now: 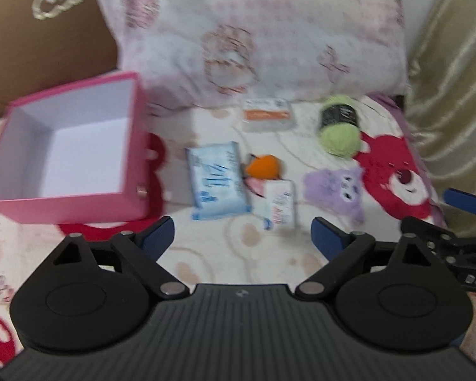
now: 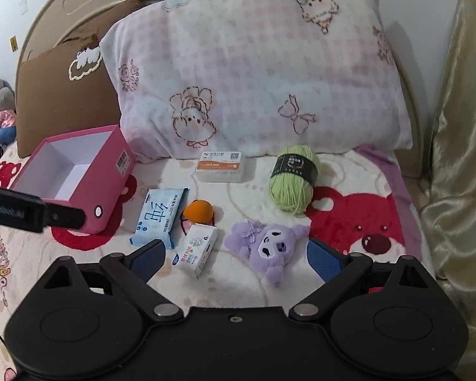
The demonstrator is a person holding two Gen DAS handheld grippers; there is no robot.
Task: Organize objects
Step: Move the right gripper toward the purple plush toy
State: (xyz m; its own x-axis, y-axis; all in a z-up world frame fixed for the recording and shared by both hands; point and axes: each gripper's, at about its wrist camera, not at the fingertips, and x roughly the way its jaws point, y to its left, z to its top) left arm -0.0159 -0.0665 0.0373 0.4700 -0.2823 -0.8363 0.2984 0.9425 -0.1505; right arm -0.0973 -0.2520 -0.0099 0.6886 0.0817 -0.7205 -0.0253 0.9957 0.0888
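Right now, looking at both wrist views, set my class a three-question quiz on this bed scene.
1. True or false: the pink box already holds an item.
2. Which lies nearest the green yarn? A) blue tissue pack B) purple plush C) pink box
3. Fill in: both the left gripper and right gripper are ____.

Key: 1 false; 2 B; 3 open

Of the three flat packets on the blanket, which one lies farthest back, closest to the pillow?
The clear packet with the orange label, just below the pillow; the blue tissue pack and white carton lie nearer the camera.
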